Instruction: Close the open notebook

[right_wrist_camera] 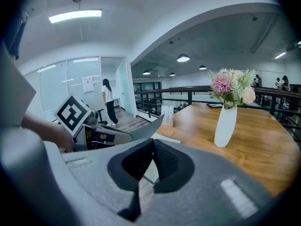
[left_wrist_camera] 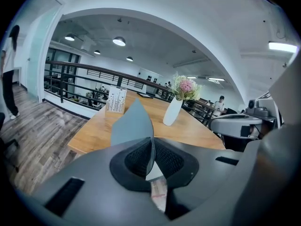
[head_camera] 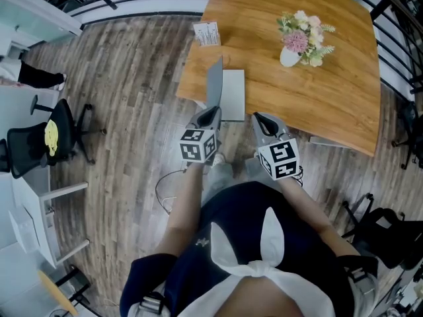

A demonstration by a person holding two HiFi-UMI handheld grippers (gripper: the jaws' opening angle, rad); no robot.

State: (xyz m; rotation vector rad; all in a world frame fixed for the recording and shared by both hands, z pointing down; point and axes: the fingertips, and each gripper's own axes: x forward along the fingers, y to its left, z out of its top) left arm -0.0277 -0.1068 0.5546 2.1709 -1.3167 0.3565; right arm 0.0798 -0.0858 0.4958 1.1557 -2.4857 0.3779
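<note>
The notebook lies near the front left corner of the wooden table (head_camera: 310, 104), with its white page (head_camera: 232, 94) flat and its grey cover (head_camera: 215, 82) standing up on edge. My left gripper (head_camera: 212, 114) is shut on the near edge of that cover (left_wrist_camera: 134, 124), which passes as a thin sheet between the pads (left_wrist_camera: 153, 147). The right gripper (head_camera: 260, 118) hovers just right of the notebook at the table's front edge, its jaws (right_wrist_camera: 151, 147) shut with nothing seen between them. From the right gripper view the raised cover (right_wrist_camera: 147, 128) slants up to the left.
A white vase of flowers (head_camera: 291, 55) stands mid-table and a small printed card stand (head_camera: 207, 34) sits near the left edge. A black office chair (head_camera: 56, 134) stands on the floor at left. A person (right_wrist_camera: 108, 100) stands farther off. Black railings border the room.
</note>
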